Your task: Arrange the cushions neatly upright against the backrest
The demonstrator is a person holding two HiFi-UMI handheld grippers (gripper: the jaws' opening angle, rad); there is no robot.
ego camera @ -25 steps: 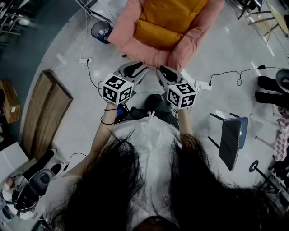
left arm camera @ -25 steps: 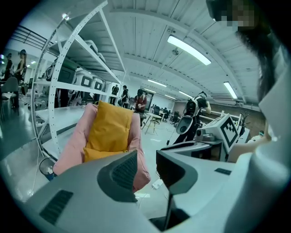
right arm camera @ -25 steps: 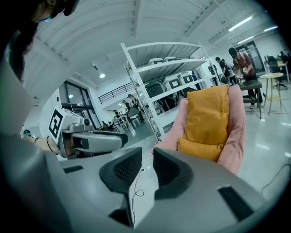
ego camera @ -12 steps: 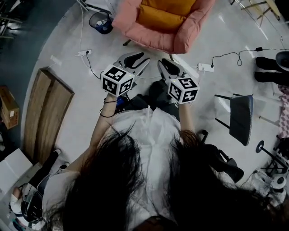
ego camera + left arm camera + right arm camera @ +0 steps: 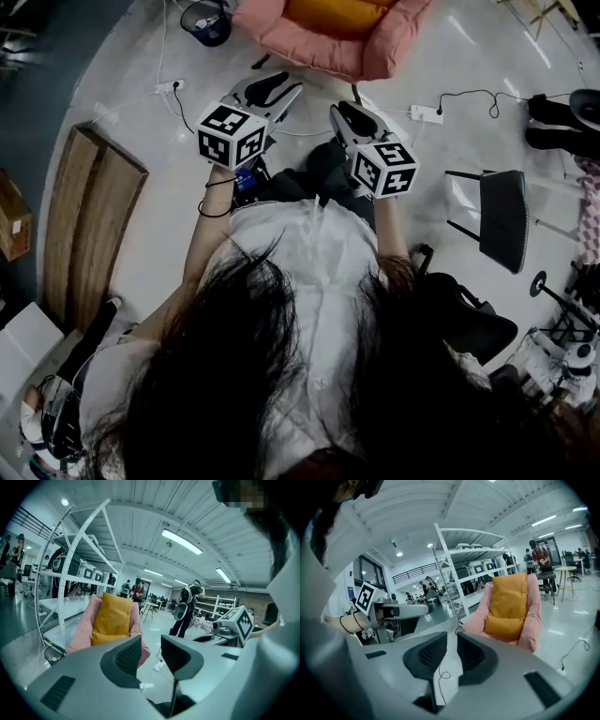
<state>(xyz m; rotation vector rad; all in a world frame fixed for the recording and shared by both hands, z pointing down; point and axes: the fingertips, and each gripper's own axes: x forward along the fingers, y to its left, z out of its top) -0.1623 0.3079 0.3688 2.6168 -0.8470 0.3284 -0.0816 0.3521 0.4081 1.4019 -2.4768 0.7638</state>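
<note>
Glossy grey floor (image 5: 169,216) of an open workshop, with cables (image 5: 469,94) trailing. At twelve o'clock, a pink armchair (image 5: 319,54) has an orange cushion (image 5: 333,14) against its backrest. The left gripper (image 5: 281,86) and right gripper (image 5: 345,114) are narrowly parted and empty. The armchair sits nearer the head view's top edge than a second ago.

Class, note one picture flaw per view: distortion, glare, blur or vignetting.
Head view: glare streaks the floor; hair blocks the bottom. Left gripper view: fisheye bows the white rack; corners black. Right gripper view: ceiling lamp blown out; armchair sharp.
</note>
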